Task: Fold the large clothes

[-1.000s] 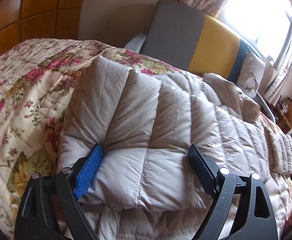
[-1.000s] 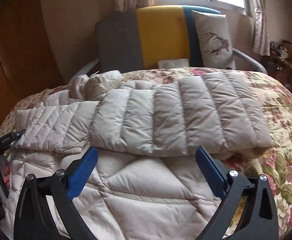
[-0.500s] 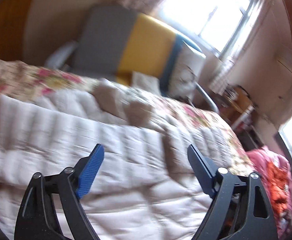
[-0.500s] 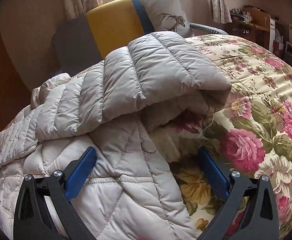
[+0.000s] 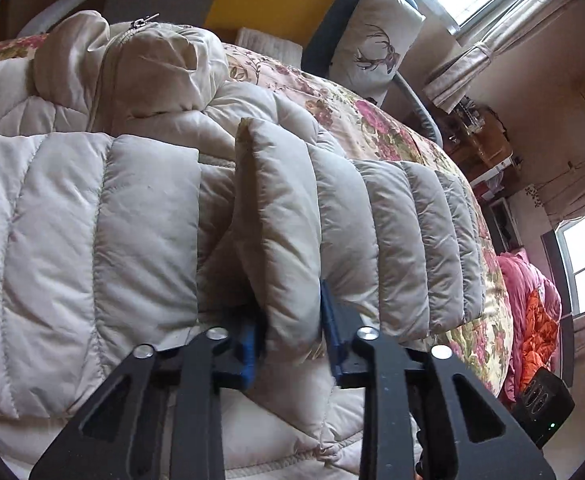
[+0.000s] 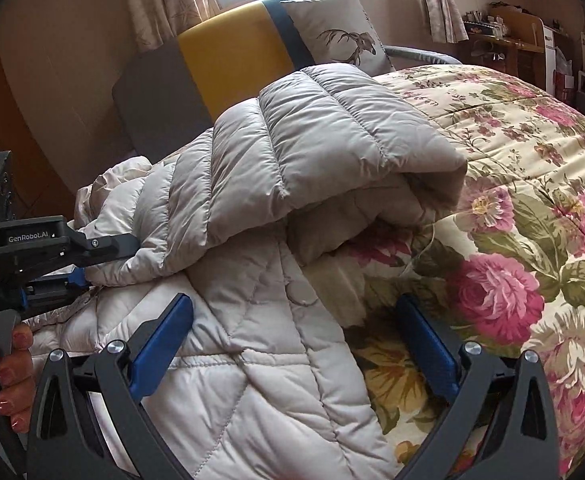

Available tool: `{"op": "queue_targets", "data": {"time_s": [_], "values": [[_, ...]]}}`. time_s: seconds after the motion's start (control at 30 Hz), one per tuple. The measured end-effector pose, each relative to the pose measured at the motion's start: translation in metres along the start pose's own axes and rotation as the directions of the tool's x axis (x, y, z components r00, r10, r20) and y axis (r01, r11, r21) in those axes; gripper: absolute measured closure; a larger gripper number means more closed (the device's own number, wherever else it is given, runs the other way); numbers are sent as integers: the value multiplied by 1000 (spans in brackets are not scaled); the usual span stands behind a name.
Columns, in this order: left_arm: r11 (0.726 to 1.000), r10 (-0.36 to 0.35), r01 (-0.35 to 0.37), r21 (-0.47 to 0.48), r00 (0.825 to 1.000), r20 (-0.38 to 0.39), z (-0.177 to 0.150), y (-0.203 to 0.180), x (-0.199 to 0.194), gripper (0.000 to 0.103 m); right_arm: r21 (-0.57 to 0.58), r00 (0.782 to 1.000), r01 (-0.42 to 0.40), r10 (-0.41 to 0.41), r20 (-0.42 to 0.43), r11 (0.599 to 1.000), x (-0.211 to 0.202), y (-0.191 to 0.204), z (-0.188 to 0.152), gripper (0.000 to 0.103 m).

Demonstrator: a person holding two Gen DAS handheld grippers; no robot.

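I count one puffy beige jacket on one bed, whose single floral quilt shows beside it. One deer-print cushion leans on one headboard (grey, yellow and blue panels). Two grippers are mine: the left gripper, its jaws closing with a jacket fold between them, and the right gripper, jaws apart. One hand shows, five fingertips visible.

Floral bedspread, deer-print cushion, yellow-and-grey headboard.
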State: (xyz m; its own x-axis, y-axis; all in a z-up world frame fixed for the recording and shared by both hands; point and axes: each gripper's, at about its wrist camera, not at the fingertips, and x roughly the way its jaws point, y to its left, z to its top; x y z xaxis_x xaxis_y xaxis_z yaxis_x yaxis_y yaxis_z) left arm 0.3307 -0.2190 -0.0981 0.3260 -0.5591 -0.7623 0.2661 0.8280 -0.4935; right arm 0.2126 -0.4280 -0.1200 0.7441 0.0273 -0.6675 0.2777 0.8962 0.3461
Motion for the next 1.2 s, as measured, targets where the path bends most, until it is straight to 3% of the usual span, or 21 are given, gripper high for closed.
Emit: {"op": "queue_targets", "data": {"time_s": [0.1,0.37,0.57,0.87,0.93,1.07,1.2], "values": [[999,-46,46,9,998,50,5,-8,-21,92,1,1000,-3,3,2,1000,-1,0,0,2],[987,-161,157,34,968,194,23,-7,-110,92,3,1000,-4,4,0,1000,-1,-1,0,2],[998,-69,63,31,964,258,11,39,-152,92,1,1000,1,-1,0,1000,-1,1,0,2],[994,94,-76,-81,967,238,-14,125,-145,92,1,1000,1,-1,0,1000,-1,1,0,2],[989,109,-83,-118,967,229,-22,144,-137,92,5,1000,-5,5,3,1000,-3,1,-1,2],[984,55,-6,-176,960,276,-34,161,-130,92,0,999,38,-38,11,999,-19,7,4,2],[988,51,-3,-157,952,301,-40,160,-129,92,43,991,-9,3,135,999,-50,12,37,2]]}}
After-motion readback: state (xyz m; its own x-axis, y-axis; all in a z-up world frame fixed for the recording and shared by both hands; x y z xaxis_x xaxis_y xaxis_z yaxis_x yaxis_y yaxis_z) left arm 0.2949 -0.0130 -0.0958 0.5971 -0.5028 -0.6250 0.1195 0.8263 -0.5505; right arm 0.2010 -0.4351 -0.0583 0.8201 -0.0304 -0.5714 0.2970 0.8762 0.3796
